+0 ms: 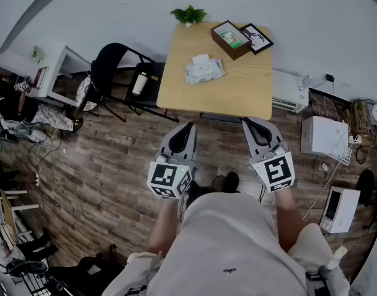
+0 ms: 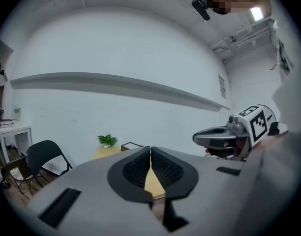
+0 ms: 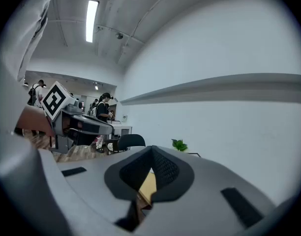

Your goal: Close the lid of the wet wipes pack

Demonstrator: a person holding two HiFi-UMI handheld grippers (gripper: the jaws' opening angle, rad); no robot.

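You stand on the brown wood-plank floor (image 1: 114, 165) with both grippers held out in front of you, short of the square light-wood table (image 1: 250, 91). Your left gripper (image 1: 187, 127) has its jaws pressed together, black ribbed pads meeting at the tips, with nothing caught between them. Your right gripper (image 1: 249, 123) is the same: jaws together and empty. Both point toward the table's near edge and touch nothing.

The white wet wipes pack (image 1: 204, 69) lies flat near the middle of the table, a little to your left, well apart from both grippers. A white flap seems lifted at its far side, though it is too small to be sure. Beyond it, toward the far right corner, a brown open box (image 1: 230, 39) sits just beside a black-framed picture (image 1: 258, 37). A small green leafy plant (image 1: 188, 15) stands at the far edge. A black folding chair (image 1: 111, 69) stands left of the table.
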